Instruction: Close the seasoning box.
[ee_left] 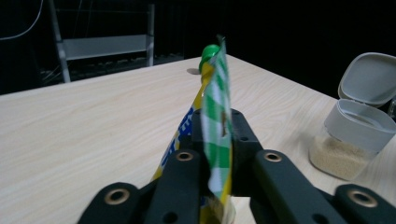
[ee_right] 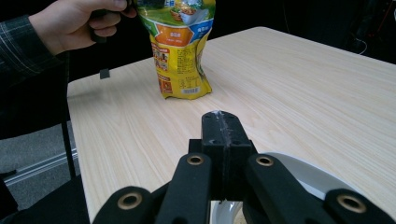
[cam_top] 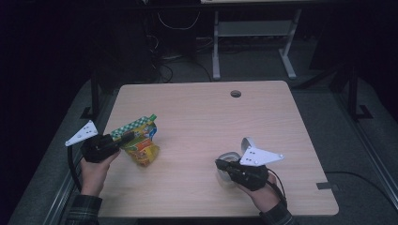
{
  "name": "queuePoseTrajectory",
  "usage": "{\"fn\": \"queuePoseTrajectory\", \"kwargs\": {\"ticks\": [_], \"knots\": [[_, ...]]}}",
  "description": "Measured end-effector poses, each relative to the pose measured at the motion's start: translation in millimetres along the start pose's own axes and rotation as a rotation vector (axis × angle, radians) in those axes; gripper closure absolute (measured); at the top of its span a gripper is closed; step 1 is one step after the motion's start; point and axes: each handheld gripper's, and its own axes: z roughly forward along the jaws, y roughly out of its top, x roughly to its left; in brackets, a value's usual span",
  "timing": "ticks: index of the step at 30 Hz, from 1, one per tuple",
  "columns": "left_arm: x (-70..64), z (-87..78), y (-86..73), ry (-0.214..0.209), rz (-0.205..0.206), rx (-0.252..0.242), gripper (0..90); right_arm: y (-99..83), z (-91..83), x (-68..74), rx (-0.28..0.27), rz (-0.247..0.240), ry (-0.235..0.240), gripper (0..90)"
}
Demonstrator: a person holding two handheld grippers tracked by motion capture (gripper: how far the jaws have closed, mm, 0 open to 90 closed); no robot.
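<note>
2 grippers work here: the left gripper (cam_top: 123,138) clamps the soft, crinkly pouch (cam_top: 141,143) by its stiff top seal; the right gripper (cam_top: 221,163) pinches the jar (ee_left: 350,140) rim, jaws together.

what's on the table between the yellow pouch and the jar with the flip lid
Nothing: between the yellow pouch in the left gripper and the jar at the right gripper, the high view shows bare table.
</note>
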Motion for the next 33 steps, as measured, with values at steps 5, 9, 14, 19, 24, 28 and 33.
{"fn": "queuePoseTrajectory", "kwargs": {"ticks": [5,9,14,19,24,28,33], "knots": [[-0.6,-7.5,-4.9,0.007,0.002,0.006,70.1,1.5,-1.2,1.5,-0.001,0.001,0.003,89.9],[-1.6,-12.3,-7.2,0.012,-0.007,0.008,57.5,2.1,-2.3,0.8,-0.003,0.001,0.001,89.9],[-3.6,-22.2,-11.8,0.03,-0.008,0.011,40.6,1.7,-5.4,-0.8,-0.003,0.005,-0.004,89.9],[-6.2,-30.8,-22.0,0.044,-0.008,0.044,27.2,0.4,-11.8,-3.6,-0.002,0.007,-0.008,89.9],[-14.5,-33.6,-31.2,0.049,-0.007,0.073,22.2,0.4,-18.3,-5.3,0.004,0.004,-0.009,89.9],[-21.6,-34.7,-40.0,0.048,0.0,0.115,21.1,-3.9,-24.4,-5.6,0.019,-0.002,0.0,89.9],[-32.1,-37.5,-50.6,0.058,-0.006,0.148,20.8,-13.7,-35.7,-6.9,0.032,0.0,0.007,89.9]]}}
